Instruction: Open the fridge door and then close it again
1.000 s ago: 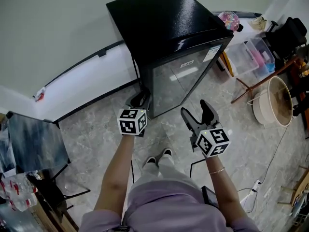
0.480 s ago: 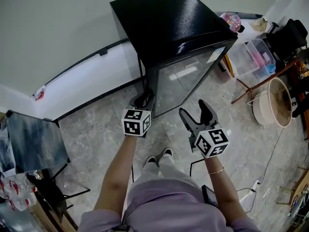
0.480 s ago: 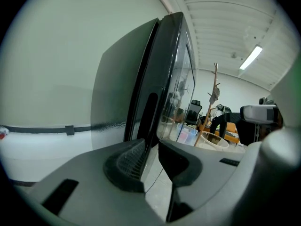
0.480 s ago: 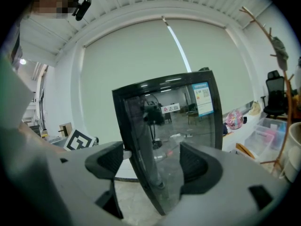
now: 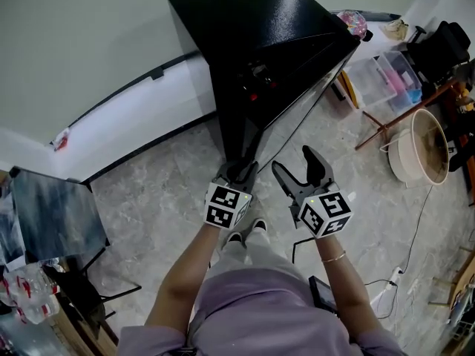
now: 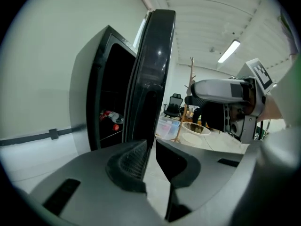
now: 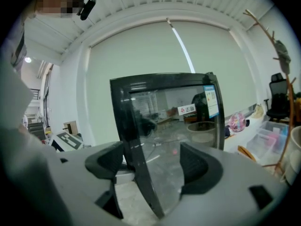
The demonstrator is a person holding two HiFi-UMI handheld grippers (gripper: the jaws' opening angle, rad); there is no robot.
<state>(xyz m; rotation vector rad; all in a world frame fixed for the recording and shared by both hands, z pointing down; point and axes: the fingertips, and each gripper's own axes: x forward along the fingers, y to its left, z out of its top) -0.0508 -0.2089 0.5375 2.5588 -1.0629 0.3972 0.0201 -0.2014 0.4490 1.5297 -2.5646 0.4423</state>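
Now there is one black fridge (image 5: 245, 21) against the wall, its single glass door (image 6: 153, 79) swung partly open, and two grippers near the door's free edge. The left gripper (image 5: 239, 173) has just been closing its fingers (image 6: 129, 161). They are nearly together, clamped on that edge. The right gripper (image 5: 294, 163) holds its fingers (image 7: 200, 166) wide apart, gripping nothing.

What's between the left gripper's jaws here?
The free edge of the fridge door. The left gripper has its jaws pinched on it, and they have just been closing. The left gripper view shows this.
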